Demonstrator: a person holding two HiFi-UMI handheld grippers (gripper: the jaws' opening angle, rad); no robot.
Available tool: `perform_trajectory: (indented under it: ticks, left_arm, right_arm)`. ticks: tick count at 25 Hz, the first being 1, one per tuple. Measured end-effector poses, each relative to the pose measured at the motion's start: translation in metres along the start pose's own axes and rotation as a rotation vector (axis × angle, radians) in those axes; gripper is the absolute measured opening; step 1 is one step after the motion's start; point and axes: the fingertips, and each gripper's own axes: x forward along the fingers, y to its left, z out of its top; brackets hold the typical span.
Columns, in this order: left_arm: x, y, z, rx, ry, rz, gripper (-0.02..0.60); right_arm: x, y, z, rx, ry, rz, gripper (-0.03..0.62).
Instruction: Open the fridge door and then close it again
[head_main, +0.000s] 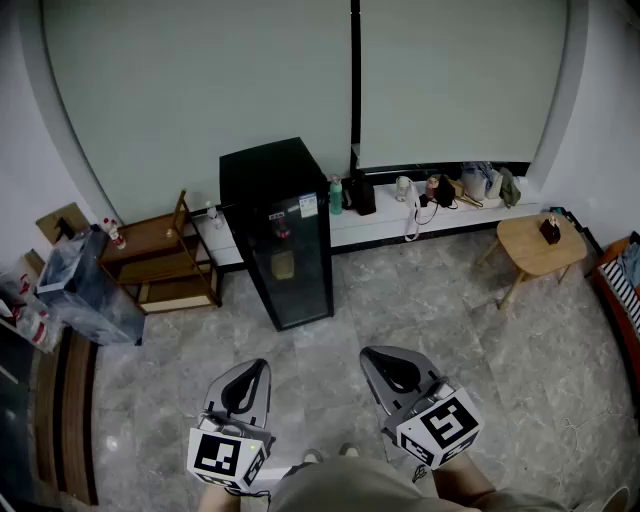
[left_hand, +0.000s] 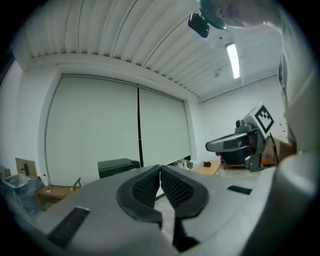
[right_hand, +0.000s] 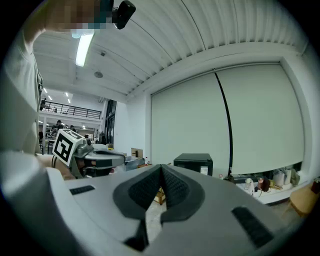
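Head view: fridge (head_main: 270, 180) upright, long axis vertical, closed door (head_main: 296, 265) facing camera.

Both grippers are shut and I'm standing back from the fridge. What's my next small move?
Probably step toward the fridge: its door is closed, and open floor lies between it and both grippers. The left gripper and right gripper are shut and empty, so open one as you approach.

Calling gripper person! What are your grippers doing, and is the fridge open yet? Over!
Left gripper shut, empty. Right gripper shut, empty. Fridge door closed, untouched, across the floor ahead. Nothing seen in the way. Over.
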Motion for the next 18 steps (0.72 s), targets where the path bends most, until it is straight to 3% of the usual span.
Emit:
perform_trajectory:
  ticks: [14,18]
  left_arm:
    - [0.017,-0.03,-0.012,0.019,0.029,0.021,0.008]
    - [0.021,-0.034,-0.014,0.03,0.04,0.029,0.008]
  right_arm:
    - [-0.015,-0.03,-0.023,0.045,0.012,0.01,-0.005]
    - [-0.013,-0.038,-0.034,0.031,0.061,-0.001,-0.005]
